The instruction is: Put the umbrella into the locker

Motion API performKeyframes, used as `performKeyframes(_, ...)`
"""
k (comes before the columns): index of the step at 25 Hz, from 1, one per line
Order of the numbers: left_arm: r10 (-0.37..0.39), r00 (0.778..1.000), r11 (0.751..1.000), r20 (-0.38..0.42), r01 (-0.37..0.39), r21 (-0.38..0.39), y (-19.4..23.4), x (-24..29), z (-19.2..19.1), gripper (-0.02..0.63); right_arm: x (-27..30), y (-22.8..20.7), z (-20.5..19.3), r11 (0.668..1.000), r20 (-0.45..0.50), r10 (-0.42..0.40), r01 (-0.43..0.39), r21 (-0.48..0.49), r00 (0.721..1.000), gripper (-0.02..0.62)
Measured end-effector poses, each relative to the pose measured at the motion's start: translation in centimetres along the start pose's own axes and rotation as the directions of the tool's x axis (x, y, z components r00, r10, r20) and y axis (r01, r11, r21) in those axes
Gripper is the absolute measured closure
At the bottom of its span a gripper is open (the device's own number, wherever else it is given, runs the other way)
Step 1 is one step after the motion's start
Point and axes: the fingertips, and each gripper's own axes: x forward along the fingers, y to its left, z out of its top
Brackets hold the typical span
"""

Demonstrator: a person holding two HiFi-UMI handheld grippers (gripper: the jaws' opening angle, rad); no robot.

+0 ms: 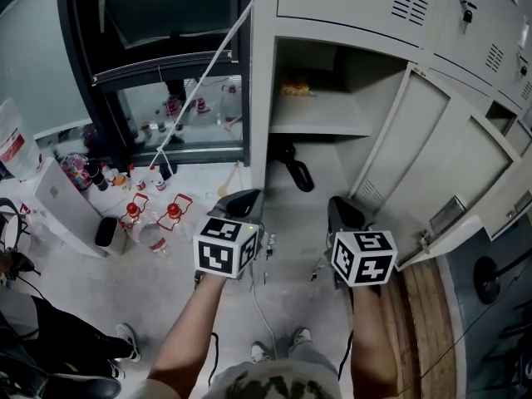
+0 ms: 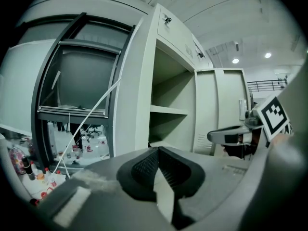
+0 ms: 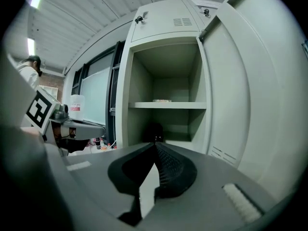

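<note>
The grey locker (image 1: pixel 264 98) stands open, its door (image 1: pixel 432 160) swung out to the right. A black folded umbrella (image 1: pixel 295 171) lies on the floor of the lower compartment under the shelf (image 1: pixel 320 116); in the right gripper view the umbrella (image 3: pixel 155 131) shows as a dark shape just past the jaw tips. My left gripper (image 1: pixel 246 194) is held in front of the locker's left edge, jaws shut and empty, as in its own view (image 2: pixel 158 149). My right gripper (image 1: pixel 341 203) hangs in front of the opening, also shut on nothing (image 3: pixel 155 143).
Several red-capped bottles (image 1: pixel 154 214) and a white box (image 1: pixel 62 198) sit on the floor at the left, below a dark window frame (image 1: pixel 158 65) crossed by a white cord (image 1: pixel 199 86). A small yellow item (image 1: pixel 295 88) lies on the shelf. Another person's shoe (image 1: pixel 125 337) is at lower left.
</note>
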Motion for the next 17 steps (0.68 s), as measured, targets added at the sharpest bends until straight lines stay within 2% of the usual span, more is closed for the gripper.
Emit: performKeyframes(17,0.019,1.0,0.999,-0.002,-0.019,0.029,0.33,0.43,0.64,0.6,0.67,0.06,0.05,1.0,0.012,0.018,-0.018,0.011,1.0,0.597)
